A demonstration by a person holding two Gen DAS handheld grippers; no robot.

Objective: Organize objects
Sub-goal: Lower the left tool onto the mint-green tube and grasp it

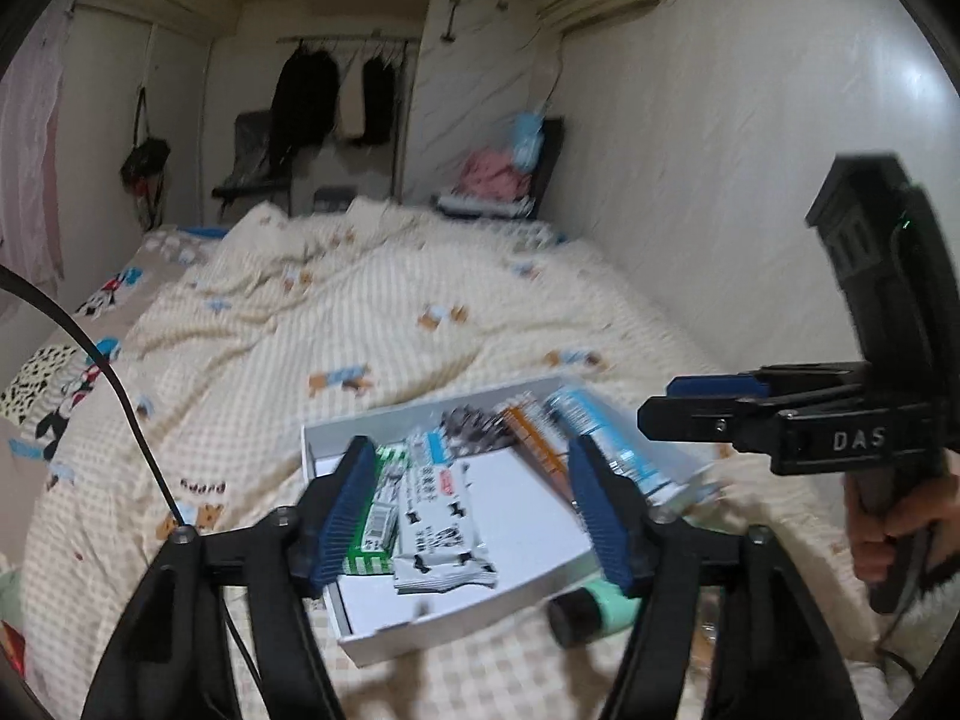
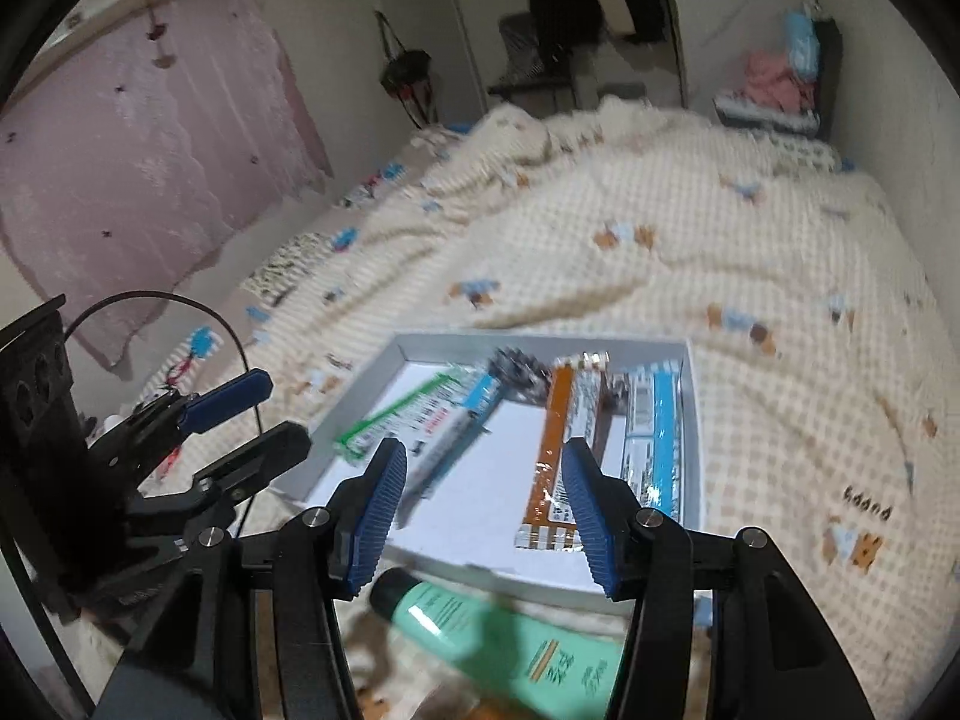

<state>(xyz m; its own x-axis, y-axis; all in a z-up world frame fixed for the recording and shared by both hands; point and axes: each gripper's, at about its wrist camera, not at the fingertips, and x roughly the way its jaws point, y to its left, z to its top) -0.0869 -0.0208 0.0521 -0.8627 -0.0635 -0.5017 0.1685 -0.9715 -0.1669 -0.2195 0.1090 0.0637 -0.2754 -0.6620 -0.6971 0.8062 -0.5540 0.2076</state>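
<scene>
Green tube is lying just below the right gripper, both grippers hanging spread and empty; grab it mid-body, then into the white tray.

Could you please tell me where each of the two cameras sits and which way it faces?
Left wrist: on the left gripper, looking along the bed at the white tray; the right gripper and the hand holding it show at right.
Right wrist: on the right gripper, above the tray; the left gripper shows at left.
Shared: tray, green tube, checked blanket.
</scene>
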